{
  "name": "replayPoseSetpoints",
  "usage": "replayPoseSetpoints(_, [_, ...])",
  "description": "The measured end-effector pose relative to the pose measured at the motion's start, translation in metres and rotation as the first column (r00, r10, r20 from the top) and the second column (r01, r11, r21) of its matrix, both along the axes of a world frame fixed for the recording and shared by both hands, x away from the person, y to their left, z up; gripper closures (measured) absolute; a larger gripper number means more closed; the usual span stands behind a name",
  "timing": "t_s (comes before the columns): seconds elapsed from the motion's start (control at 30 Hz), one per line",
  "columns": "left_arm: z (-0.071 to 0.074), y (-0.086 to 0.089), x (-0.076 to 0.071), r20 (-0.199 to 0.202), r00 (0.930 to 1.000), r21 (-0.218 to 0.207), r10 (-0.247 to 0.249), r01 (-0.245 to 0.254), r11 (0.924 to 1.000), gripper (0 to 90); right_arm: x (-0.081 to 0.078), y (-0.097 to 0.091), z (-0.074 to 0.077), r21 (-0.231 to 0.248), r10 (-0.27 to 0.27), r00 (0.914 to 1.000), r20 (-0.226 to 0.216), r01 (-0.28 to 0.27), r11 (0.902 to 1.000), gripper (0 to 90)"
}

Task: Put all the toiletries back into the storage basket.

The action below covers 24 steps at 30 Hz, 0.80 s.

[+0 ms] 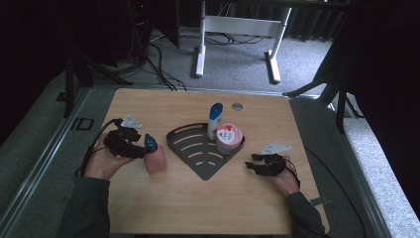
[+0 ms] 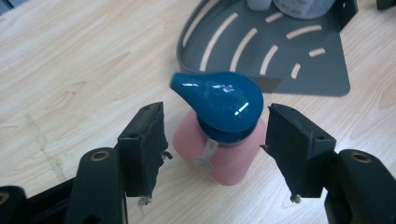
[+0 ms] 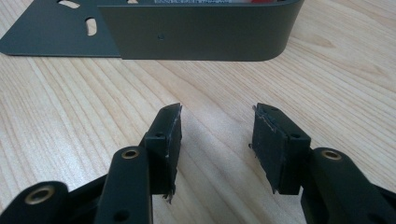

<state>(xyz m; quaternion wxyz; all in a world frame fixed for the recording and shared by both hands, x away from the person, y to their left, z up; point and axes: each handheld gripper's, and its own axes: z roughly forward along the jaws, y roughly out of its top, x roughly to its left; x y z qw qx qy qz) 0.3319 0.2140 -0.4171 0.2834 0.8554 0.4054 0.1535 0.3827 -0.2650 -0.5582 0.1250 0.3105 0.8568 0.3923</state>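
Our L gripper (image 1: 144, 148) jaws stand apart, pads pressing nothing; R gripper (image 1: 249, 165) half-open, low over table, both forearms resting.

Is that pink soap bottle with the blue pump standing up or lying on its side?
Upright. The pink bottle stands on its base on the table, blue pump head on top, between the left gripper's open jaws.
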Motion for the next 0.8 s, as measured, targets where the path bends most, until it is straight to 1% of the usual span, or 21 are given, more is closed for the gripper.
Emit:
replayPoseSetpoints(0.23, [-0.01, -0.004, 0.005, -0.021, 0.9997, 0.001, -0.012, 0.012, 0.9999, 37.1, 0.0, 0.0, 0.0, 0.0, 0.0, 1.0, 0.0, 0.0, 1.0, 52.1])
replayPoseSetpoints(0.47, [-0.017, -0.009, 0.012, -0.033, 0.9991, 0.003, -0.025, 0.025, 0.9997, 34.4, 0.0, 0.0, 0.0, 0.0, 0.001, 1.0, 0.001, -0.001, 1.0, 52.1])
replayPoseSetpoints(0.53, [-0.018, -0.01, 0.013, -0.031, 0.9991, 0.004, -0.028, 0.028, 0.9996, 33.7, 0.0, 0.0, 0.0, 0.0, 0.001, 1.0, 0.0, -0.001, 1.0, 52.2])
replayPoseSetpoints(0.6, [-0.02, -0.012, 0.015, -0.018, 0.9993, 0.004, -0.033, 0.033, 0.9994, 33.1, 0.0, 0.0, 0.0, 0.001, 0.001, 1.0, 0.0, -0.001, 1.0, 52.2])
replayPoseSetpoints(0.67, [-0.022, -0.012, 0.016, -0.015, 0.9992, -0.005, -0.038, 0.038, 0.9993, 33.1, 0.0, 0.0, 0.0, 0.0, 0.001, 1.0, 0.0, -0.001, 1.0, 52.1])
replayPoseSetpoints(0.8, [-0.026, -0.014, 0.018, -0.01, 0.9991, -0.008, -0.042, 0.042, 0.9991, 33.1, 0.0, 0.0, 0.0, 0.002, 0.0, 1.0, 0.0, 0.0, 1.0, 52.1])
